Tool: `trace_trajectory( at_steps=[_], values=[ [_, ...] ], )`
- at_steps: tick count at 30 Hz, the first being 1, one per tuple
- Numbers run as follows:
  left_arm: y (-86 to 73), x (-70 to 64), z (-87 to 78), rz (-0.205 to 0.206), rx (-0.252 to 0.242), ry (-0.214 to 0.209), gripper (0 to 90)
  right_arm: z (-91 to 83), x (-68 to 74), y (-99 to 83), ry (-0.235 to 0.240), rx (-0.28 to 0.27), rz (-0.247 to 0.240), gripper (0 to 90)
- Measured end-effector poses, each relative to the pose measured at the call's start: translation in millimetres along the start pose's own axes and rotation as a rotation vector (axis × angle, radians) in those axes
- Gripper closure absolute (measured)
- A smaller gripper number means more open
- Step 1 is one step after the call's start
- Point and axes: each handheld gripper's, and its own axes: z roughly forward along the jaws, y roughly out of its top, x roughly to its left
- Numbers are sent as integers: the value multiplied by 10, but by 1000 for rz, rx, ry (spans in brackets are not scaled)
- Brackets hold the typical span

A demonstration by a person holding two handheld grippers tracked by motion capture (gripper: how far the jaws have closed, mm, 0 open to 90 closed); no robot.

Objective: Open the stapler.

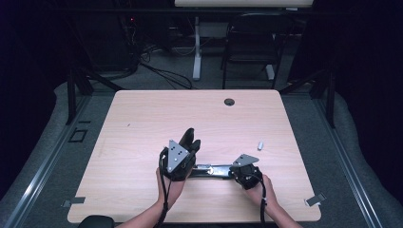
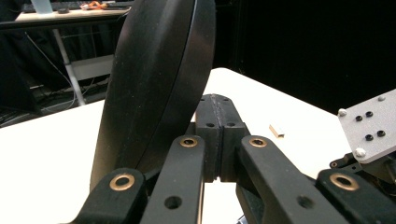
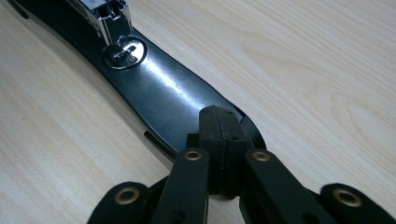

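The stapler [image 1: 211,170] lies open on the table [image 1: 142,118]. R gripper [image 3: 219,140] pinches its flat base, L gripper [image 1: 190,142] is closed beside the raised top. The top could snap down if L slips.

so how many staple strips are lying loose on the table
1. A small loose staple strip lies on the table, right of the stapler, beyond the right tongs. The hands may hide others.

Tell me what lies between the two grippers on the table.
In the high view, the flat black base of an opened stapler spans the stretch from the left gripper to the right gripper, with its metal staple channel lying on top.
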Motion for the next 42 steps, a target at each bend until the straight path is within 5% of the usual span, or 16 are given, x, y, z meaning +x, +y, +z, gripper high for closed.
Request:
trace_trajectory(
  at_steps=[42],
  values=[
    [3, 230, -216, -19, 11, 12, 899, 4, 3, 2, -3, -4, 5, 900]
  ],
)
